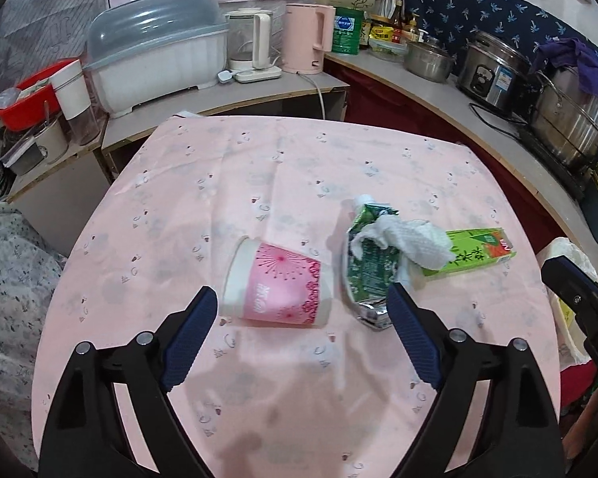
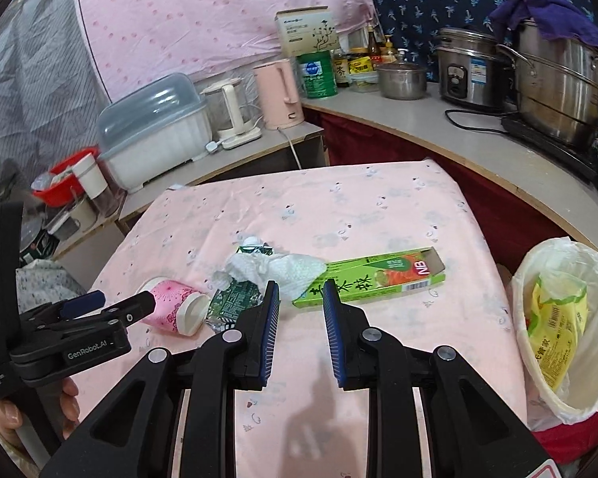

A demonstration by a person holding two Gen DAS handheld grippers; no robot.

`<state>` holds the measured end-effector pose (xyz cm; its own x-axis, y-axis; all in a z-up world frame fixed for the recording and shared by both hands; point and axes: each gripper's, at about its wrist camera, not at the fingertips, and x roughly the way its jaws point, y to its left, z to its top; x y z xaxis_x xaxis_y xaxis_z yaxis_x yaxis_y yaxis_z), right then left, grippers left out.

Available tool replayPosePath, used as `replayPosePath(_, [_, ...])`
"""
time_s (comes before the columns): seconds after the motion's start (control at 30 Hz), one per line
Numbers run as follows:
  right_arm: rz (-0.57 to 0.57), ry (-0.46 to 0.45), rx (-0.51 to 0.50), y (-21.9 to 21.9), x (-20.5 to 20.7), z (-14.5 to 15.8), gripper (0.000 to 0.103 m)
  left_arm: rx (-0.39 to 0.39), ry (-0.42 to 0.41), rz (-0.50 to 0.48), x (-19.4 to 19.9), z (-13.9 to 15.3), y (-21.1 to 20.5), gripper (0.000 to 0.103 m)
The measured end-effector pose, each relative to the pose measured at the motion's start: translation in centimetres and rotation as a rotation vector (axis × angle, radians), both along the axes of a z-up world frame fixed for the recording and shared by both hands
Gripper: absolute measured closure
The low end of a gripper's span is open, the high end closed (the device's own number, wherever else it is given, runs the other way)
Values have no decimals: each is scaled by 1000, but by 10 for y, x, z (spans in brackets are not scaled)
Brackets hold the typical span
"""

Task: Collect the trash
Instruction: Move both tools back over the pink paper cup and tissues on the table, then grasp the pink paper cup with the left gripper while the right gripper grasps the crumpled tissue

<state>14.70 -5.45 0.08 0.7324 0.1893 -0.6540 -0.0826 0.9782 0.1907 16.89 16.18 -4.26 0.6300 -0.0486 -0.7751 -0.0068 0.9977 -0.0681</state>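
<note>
Your left claw (image 1: 301,298) is spread wide, its fingers flanking the tipped pink paper cup (image 1: 277,288) on the bench (image 1: 259,159). Your right claw (image 2: 301,298) hangs partly spread near the white tissue (image 2: 287,269), crushed green carton (image 2: 235,298) and green box (image 2: 378,277). The lined bin (image 2: 538,358) stands beside the bench at right.

Matt pink tablecloth (image 1: 259,183), crumpled foil-looking pouch (image 1: 364,267), soft paper tissue (image 1: 414,245), perhaps cardboard box (image 2: 378,275).
</note>
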Motion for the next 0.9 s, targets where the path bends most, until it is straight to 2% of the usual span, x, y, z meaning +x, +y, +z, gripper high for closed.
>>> replayPosePath(0.03, [10,7,-7,3,3,-3,79,7,-1,6,-1,-2,4,16])
replayPosePath(0.1, [27,16,-26,12,10,-8,68,8,4,23,1,-9,15,15])
replayPosePath(0.17, [38,21,-47,19,17,-12,64,-10,19,37,3,-15,24,14])
replayPosePath(0.6, [77,81,-119,48,61,-47,53,-54,59,29,27,-42,41,13])
replayPosePath(0.83, [81,112,-137,53,79,-62,54,-66,62,-5,39,-49,30,8])
replayPosePath(0.9, [85,128,-133,54,82,-66,73,-59,66,-13,42,-53,27,8])
